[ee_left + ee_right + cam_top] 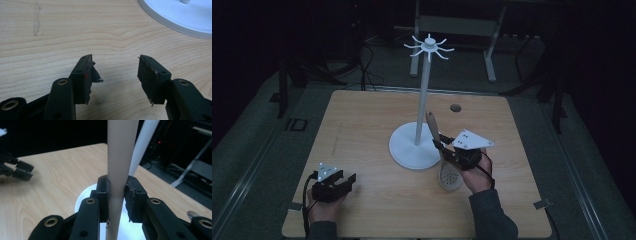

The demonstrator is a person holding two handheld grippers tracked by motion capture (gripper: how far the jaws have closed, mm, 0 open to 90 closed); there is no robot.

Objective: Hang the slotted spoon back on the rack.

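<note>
The right claw [443,143] is clamped on the handle of a slotted spoon [450,175], its pads pressed to either side of the pale shaft, as the right gripper view shows close up [117,195]. The spoon sits right of the bench's middle, toward the near edge. Its long axis runs steeply: the handle tip points up and away toward the far edge, while the perforated bowl hangs low on the person's side of the claw. Whether the bowl touches the bench [362,130] I cannot quite tell from above; it looks to be at or just over the wood.

The white stand [422,130] rises just left of the claw, its round base touching nothing else, and the ring of hooks [429,47] at the top lies well above the spoon's handle tip. So the coming move is likely upward and a little left, and the right hand is plainly the nearer one.

The left claw [343,181] rests near the near-left corner, jaws apart and empty, well away from the stand.

Count: one spoon, one stand, two claws.
</note>
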